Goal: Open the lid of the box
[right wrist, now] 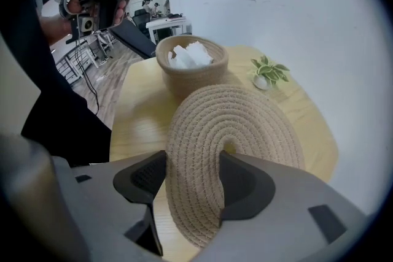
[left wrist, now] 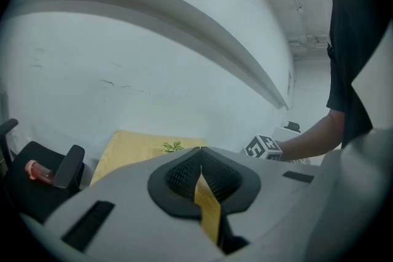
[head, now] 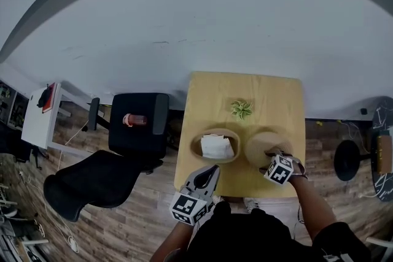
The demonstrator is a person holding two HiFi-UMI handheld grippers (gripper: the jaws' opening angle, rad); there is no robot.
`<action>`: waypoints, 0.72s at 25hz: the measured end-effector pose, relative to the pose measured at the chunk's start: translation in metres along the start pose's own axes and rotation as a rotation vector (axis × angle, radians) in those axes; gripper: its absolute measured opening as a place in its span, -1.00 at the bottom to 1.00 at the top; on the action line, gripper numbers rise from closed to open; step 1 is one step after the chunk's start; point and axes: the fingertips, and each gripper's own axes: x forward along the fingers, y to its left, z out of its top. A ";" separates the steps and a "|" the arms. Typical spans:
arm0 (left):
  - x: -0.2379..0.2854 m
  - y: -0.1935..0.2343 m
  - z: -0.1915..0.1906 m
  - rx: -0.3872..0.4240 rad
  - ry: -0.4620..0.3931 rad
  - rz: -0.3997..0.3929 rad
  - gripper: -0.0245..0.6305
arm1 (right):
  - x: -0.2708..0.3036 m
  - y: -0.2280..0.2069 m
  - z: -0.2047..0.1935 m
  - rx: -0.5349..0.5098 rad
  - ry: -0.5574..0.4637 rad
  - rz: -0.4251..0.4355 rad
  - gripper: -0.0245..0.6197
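The box is a round woven basket [head: 198, 142] with no lid on it, standing on the wooden table [head: 245, 89] with a white cloth [head: 216, 146] inside. Its flat woven lid [head: 259, 144] rests just to the basket's right on the table. My right gripper [head: 271, 160] points steeply down and is shut on the lid's near edge. In the right gripper view the lid [right wrist: 245, 119] bulges up between the pads of that gripper [right wrist: 193, 172], with the basket [right wrist: 191, 77] behind. My left gripper [head: 212, 172] hovers at the table's front edge, jaws together with nothing between them [left wrist: 199, 164].
A small potted plant [head: 241, 109] stands behind the basket and lid. Left of the table are a black seat [head: 138, 126] with a pink object on it and a black office chair [head: 92, 184]. A white wall rises behind the table.
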 end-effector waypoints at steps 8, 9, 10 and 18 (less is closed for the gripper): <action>0.002 0.005 -0.002 -0.006 0.002 0.027 -0.86 | 0.024 -0.005 -0.011 0.035 0.038 0.057 -0.02; 0.003 0.005 -0.001 -0.007 -0.001 0.030 -0.86 | 0.026 -0.004 -0.011 0.041 0.037 0.070 -0.02; 0.003 0.005 -0.001 -0.008 -0.003 0.035 -0.86 | 0.027 -0.003 -0.009 0.051 0.028 0.083 -0.02; -0.005 0.007 0.011 -0.018 -0.043 0.069 -0.86 | 0.019 -0.006 0.002 0.085 -0.043 0.058 0.12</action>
